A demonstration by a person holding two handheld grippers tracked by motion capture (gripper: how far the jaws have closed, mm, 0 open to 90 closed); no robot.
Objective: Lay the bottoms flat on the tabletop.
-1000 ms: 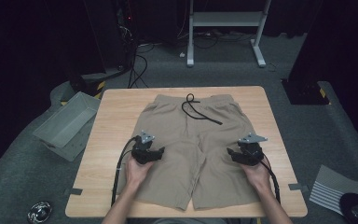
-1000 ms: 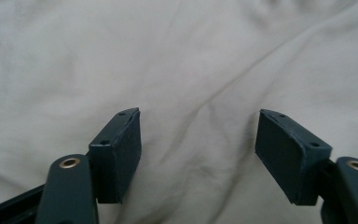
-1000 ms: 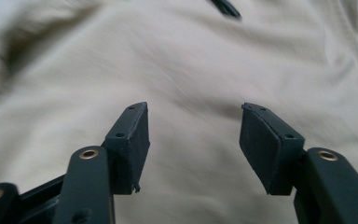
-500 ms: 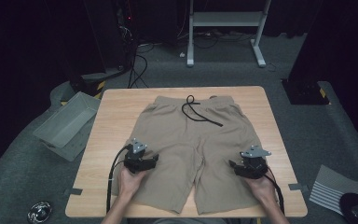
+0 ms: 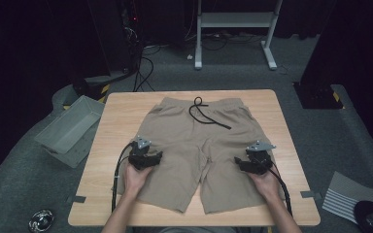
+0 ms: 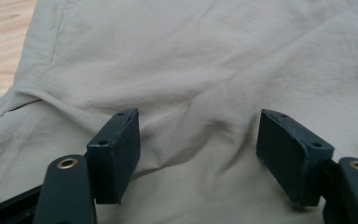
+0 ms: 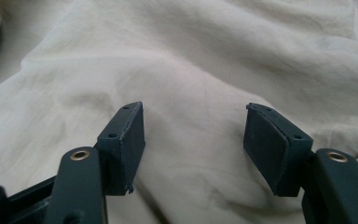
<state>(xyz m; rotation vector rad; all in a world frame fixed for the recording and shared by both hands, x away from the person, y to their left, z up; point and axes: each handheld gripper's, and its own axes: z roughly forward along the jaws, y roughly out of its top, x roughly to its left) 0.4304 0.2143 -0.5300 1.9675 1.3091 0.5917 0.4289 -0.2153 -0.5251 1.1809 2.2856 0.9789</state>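
A: Start with the biggest thing. What takes up the middle of the high view?

B: A light wooden table (image 5: 107, 145), standing on grey carpet. Spread flat on it is a pair of beige shorts (image 5: 194, 145), waistband toward the top of the frame, the two legs running down toward the bottom edge.

A: Do the shorts lie centred?

B: Roughly. Bare wood shows along the left and right sides, and the hems stop just short of the table's lower edge. A black drawstring (image 5: 206, 115) lies loose over the waistband, its end trailing to the right.

A: And off the table?

B: A grey bin (image 5: 68, 128) sits on the floor at the left of the frame, near the table's corner. A white frame (image 5: 233, 22) stands at the top centre, well apart from the table.

A: Now the hands.

B: The left gripper (image 5: 156, 156) rests over the left leg of the shorts, in the lower left of the cloth. The right gripper (image 5: 238, 162) rests over the right leg, lower right. Both forearms come in from the bottom.

A: Are the jaws holding anything?

B: No. In the left gripper view the left gripper (image 6: 198, 149) has its jaws spread wide, wrinkled cloth lying between and beneath them, unpinched. In the right gripper view the right gripper (image 7: 193, 149) has just been opening; its jaws stand wide with only loose fabric between them, nothing clamped.
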